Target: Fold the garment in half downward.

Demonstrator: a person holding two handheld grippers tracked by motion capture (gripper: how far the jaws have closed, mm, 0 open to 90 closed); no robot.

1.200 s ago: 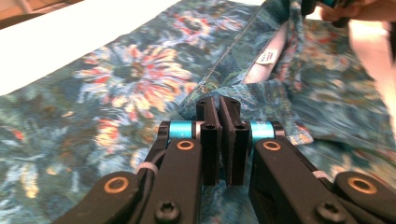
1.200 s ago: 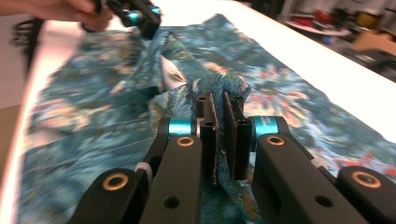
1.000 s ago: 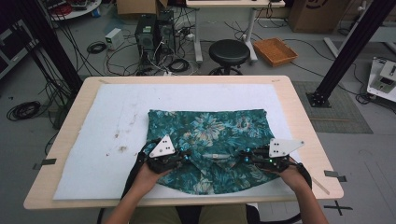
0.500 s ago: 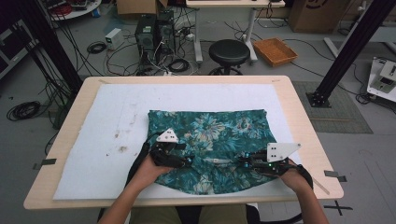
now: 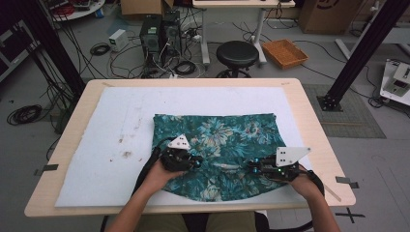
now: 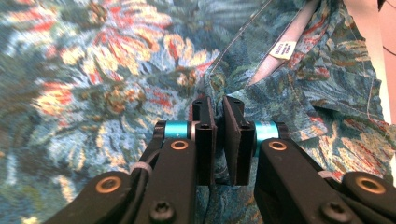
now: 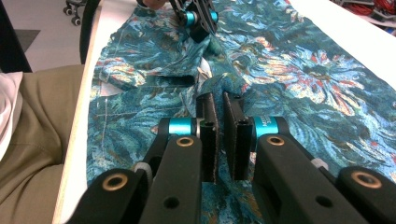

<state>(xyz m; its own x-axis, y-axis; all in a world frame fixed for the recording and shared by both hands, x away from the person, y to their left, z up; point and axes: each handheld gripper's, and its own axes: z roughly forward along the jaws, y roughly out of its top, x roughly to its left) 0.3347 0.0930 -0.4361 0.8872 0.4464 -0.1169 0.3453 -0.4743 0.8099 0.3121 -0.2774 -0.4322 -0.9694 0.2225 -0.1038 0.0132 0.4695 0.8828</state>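
A teal floral shirt [image 5: 217,135] lies spread on the white mat [image 5: 111,125], its near hem at the table's front edge. My left gripper [image 5: 200,164] rests on the shirt's near left part and points toward the middle. Its jaws have just been closing. In the left gripper view they [image 6: 218,105] stand nearly together on a raised fold of the shirt [image 6: 116,70], near the collar label [image 6: 282,49]. My right gripper [image 5: 251,166] lies on the near right part and faces the left one. Its jaws [image 7: 218,100] pinch a ridge of the shirt [image 7: 303,70], with the left gripper [image 7: 198,18] farther off.
The mat covers most of the wooden table [image 5: 314,125]. Bare mat lies to the left of the shirt and behind it. On the floor beyond the far edge stand a black stool [image 5: 237,50], computer towers [image 5: 157,31] with cables, and a wicker basket [image 5: 285,52]. The person's lap [image 7: 42,121] is at the near edge.
The left gripper has shifted a little to the right and farther onto the shirt. The right gripper and the shirt's outline look the same.
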